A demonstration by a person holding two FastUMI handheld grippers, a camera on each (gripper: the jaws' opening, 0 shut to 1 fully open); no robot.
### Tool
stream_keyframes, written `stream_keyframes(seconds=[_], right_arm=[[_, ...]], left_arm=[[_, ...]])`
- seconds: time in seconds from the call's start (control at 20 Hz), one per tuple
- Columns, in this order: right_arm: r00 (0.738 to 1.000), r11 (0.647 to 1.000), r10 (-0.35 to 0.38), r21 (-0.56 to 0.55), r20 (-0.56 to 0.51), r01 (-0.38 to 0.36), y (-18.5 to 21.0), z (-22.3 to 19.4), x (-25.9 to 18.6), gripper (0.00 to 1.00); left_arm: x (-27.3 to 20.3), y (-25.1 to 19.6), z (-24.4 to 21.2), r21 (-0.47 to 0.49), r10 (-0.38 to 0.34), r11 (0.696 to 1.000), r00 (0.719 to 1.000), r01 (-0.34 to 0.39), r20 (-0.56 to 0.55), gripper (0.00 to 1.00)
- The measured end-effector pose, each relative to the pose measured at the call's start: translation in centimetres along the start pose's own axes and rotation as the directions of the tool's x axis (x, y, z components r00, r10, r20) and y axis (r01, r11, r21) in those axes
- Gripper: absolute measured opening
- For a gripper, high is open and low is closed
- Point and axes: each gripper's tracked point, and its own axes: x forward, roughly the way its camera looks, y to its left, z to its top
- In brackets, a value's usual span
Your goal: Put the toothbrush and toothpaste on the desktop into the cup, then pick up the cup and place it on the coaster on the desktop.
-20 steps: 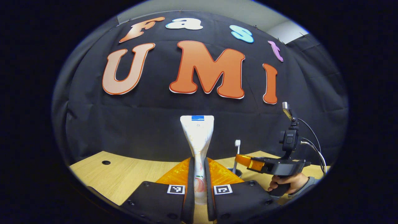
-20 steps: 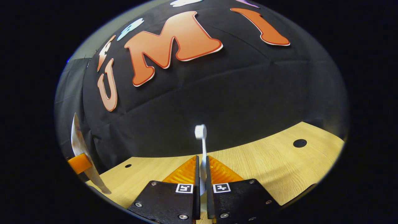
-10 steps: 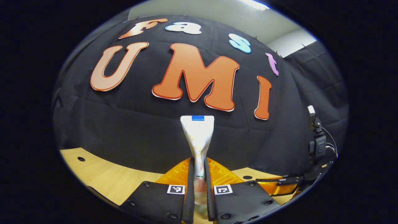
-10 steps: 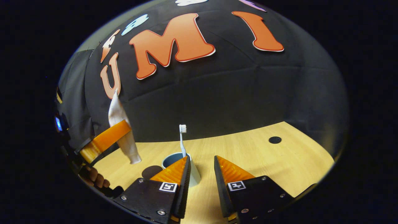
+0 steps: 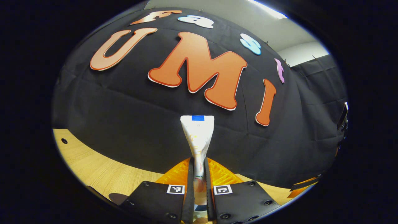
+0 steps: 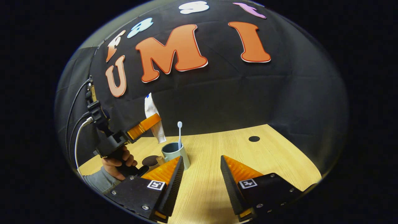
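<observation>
**Toothpaste held over cup; toothbrush already seated**

The left gripper (image 5: 198, 186) has its jaws closed tight on a soft white plastic toothpaste tube with a flat crimped end and a blue strip (image 5: 197, 137); both fingers press its narrowing body, which stands upright ahead of the camera. In the right gripper view the same left gripper (image 6: 143, 126), held by a hand (image 6: 118, 160) with a grey sleeve, carries the tube (image 6: 153, 116) tilted, cap end down, just above and behind the cup's rim, not yet inside.

The right gripper (image 6: 200, 174) has its jaws spread wide with nothing between them, low over the table.

The smooth grey-blue tapered cup (image 6: 177, 154) stands upright on the pale wood-grain desktop (image 6: 248, 161). A slim white toothbrush (image 6: 179, 133) stands in it, bristle head up. A small tan handle-like piece (image 6: 160, 160) sits touching the cup's left side. The dark round flat coaster (image 6: 150, 160) lies on the desktop just left of the cup. A round dark hole (image 6: 254, 138) marks the desktop farther right.
</observation>
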Motion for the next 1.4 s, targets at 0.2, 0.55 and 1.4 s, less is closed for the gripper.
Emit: stream_keyframes(seconds=[0.2,0.55,1.4], right_arm=[[1.0,0.999,-0.017,0.027,-0.002,0.017,-0.6,-0.2,-1.6,0.77],[0.998,0.998,-0.06,0.017,-0.022,0.06,-0.8,-0.9,-2.5,0.79],[0.969,0.998,0.027,-0.056,-0.246,-0.042,9.8,1.0,4.5,0.79]], left_arm=[[1.1,-0.6,-2.9,0.04,-0.012,0.999,0.998,0.014,-0.066,0.24],[-0.4,0.6,-6.7,0.057,-0.003,0.998,0.979,0.015,-0.205,0.27],[-13.6,10.9,1.5,0.209,0.197,0.967,0.945,-0.143,-0.262,0.97]])
